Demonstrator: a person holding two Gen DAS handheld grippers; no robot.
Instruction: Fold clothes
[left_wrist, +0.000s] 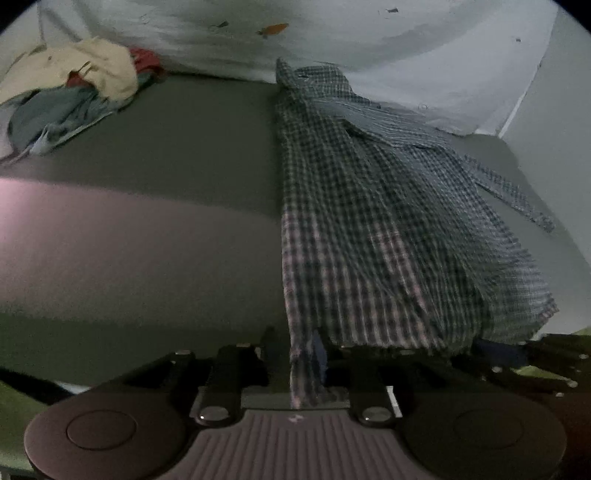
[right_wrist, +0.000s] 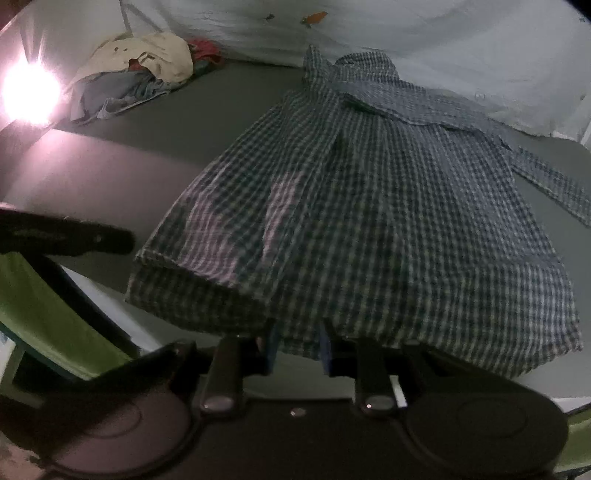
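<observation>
I am seeing no readable writing or labels, and no containers. I am holding the checked shirt (left_wrist: 369, 206) by its near hem; it is lying spread on the grey counter (left_wrist: 166, 166), collar toward the far wall. The left gripper (left_wrist: 308, 354) jaws are clamping the hem's left corner. The right gripper (right_wrist: 297, 345) jaws are standing slightly apart with hem cloth between them. A clothes pile (right_wrist: 140, 74) is sitting at the far left.

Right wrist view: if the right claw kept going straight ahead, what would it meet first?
The blue-and-white checked shirt: its hem already lies between the right claw fingers, so it would push into that cloth on the grey table. Depth is unclear.
</observation>
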